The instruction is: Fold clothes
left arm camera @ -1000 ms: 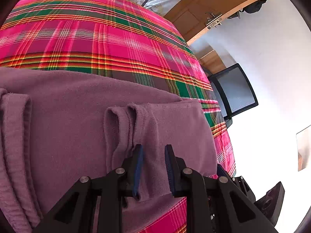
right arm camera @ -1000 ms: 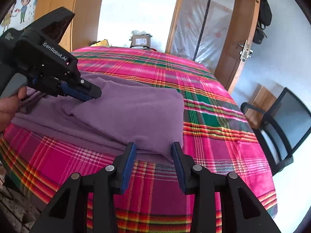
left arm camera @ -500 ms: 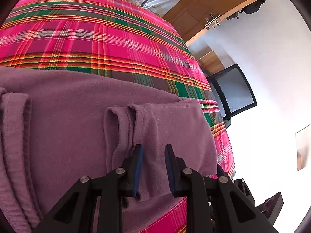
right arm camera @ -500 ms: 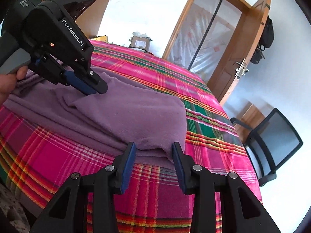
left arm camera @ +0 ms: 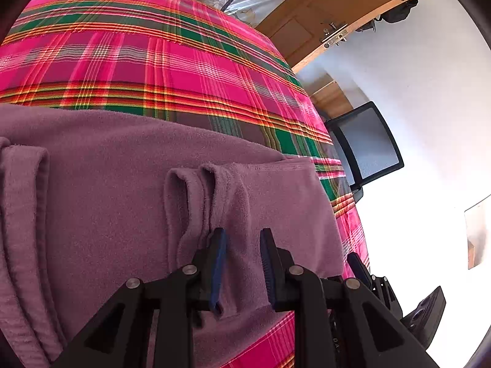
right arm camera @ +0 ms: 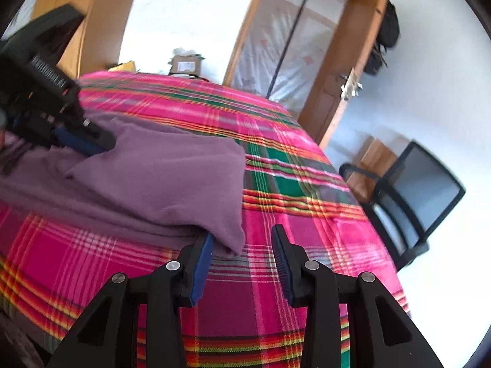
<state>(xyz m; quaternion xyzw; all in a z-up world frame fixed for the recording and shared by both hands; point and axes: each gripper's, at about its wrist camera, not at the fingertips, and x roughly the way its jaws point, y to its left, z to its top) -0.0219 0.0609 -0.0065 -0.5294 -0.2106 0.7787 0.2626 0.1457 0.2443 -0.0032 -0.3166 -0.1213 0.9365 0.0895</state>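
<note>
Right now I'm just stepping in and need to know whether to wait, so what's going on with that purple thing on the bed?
A person is folding a purple fleece garment on a bed with a plaid cover. The left hand-held gripper has a fold of the fleece between its fingers. The right hand-held gripper is open at the garment's near corner, not gripping. The fold isn't finished.

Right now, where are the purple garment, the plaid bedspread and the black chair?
purple garment [right arm camera: 159, 178], right wrist view, its flat folded top.
plaid bedspread [right arm camera: 294, 233], right wrist view, bare pink patch.
black chair [right arm camera: 429, 184], right wrist view, its backrest.
</note>
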